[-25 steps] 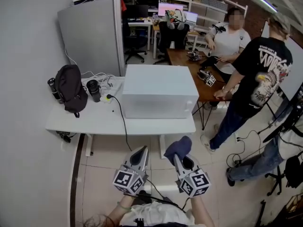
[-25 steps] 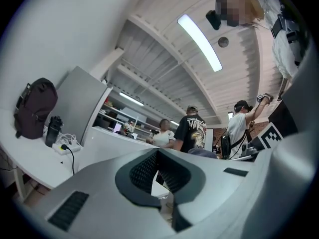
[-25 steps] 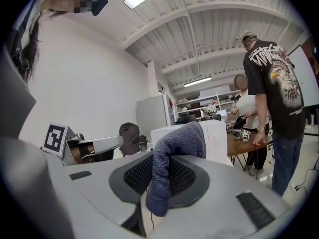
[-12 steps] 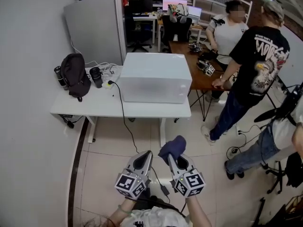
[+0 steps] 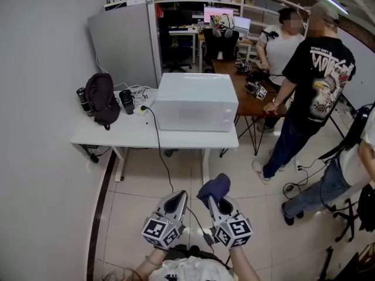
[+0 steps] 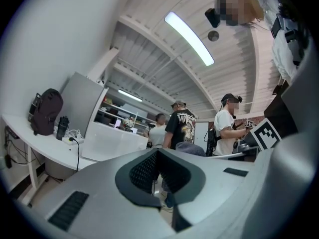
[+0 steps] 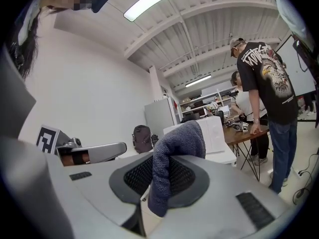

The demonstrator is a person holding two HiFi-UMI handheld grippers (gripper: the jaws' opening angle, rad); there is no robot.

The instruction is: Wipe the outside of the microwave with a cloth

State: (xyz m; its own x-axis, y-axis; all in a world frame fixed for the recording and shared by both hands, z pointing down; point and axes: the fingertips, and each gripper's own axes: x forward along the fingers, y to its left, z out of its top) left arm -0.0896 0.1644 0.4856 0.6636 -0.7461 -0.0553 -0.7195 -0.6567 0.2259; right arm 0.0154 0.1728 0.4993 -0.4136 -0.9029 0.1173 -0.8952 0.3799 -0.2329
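A bag [image 5: 101, 98] sits on the left end of the tabletop [image 5: 111, 140]. The microwave [image 5: 196, 101] stands near its right end. Well apart from it, low over the floor, both claws are held side by side, tucked in close to the body, pointing at the tabletop. The left claw [image 5: 177, 197] is closed tight with nothing in it. The right claw [image 5: 213, 201] pinches a blue cloth [image 5: 214, 186], which flops over its tip. A person [image 5: 313, 81] in a black shirt stands at the right.
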